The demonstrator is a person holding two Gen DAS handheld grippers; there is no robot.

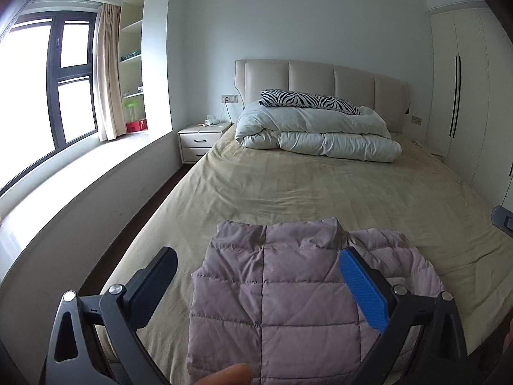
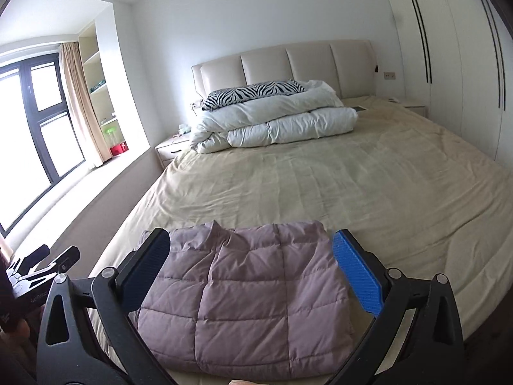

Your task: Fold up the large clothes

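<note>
A mauve quilted down jacket point(image 1: 275, 298) lies folded into a compact rectangle near the foot of the bed; it also shows in the right wrist view point(image 2: 247, 301). My left gripper point(image 1: 258, 258) is open and empty, held above the jacket with one finger on each side. My right gripper point(image 2: 251, 243) is open and empty too, hovering over the jacket's near part. Part of the left gripper point(image 2: 41, 268) shows at the left edge of the right wrist view, and a bit of the right gripper point(image 1: 503, 219) at the right edge of the left wrist view.
The bed point(image 1: 320, 186) has a beige sheet. A folded white duvet point(image 1: 317, 131) with a zebra-print pillow point(image 1: 307, 98) lies by the headboard. A nightstand point(image 1: 202, 141) and window ledge point(image 1: 80, 173) stand on the left, a white wardrobe point(image 2: 455, 57) on the right.
</note>
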